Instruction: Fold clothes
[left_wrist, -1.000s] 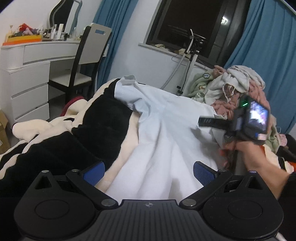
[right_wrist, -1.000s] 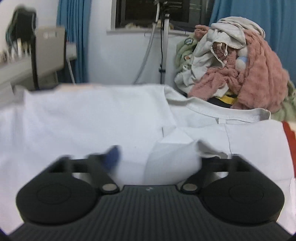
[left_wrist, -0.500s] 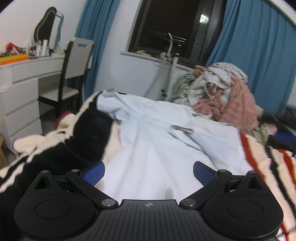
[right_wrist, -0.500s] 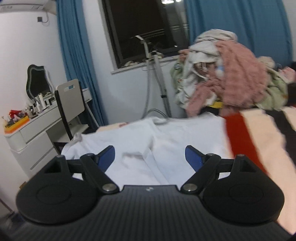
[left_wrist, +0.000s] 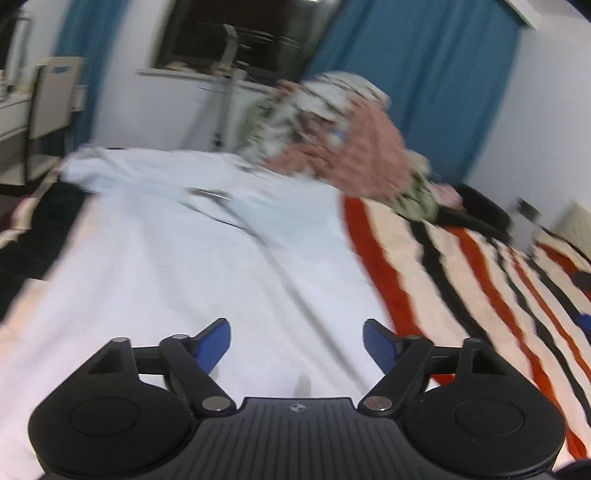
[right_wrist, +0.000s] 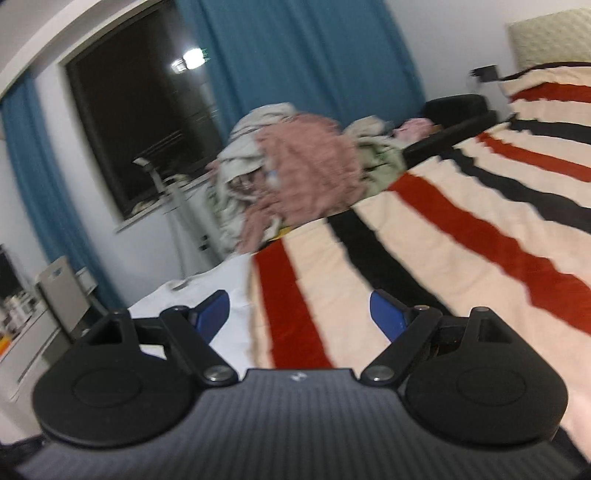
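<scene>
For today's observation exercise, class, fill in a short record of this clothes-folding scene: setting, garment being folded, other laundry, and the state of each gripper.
setting: bedroom, bed covered by a striped blanket in cream, red and black
garment: white shirt spread flat on the bed, creased, partly folded near its far end
other laundry: unfolded clothes pile at the far side of the bed, a pink fluffy piece on top
left gripper: open, above the white shirt, holding nothing
right gripper: open, over the striped blanket beside the shirt's edge, holding nothing
image quality: both views motion-blurred
</scene>
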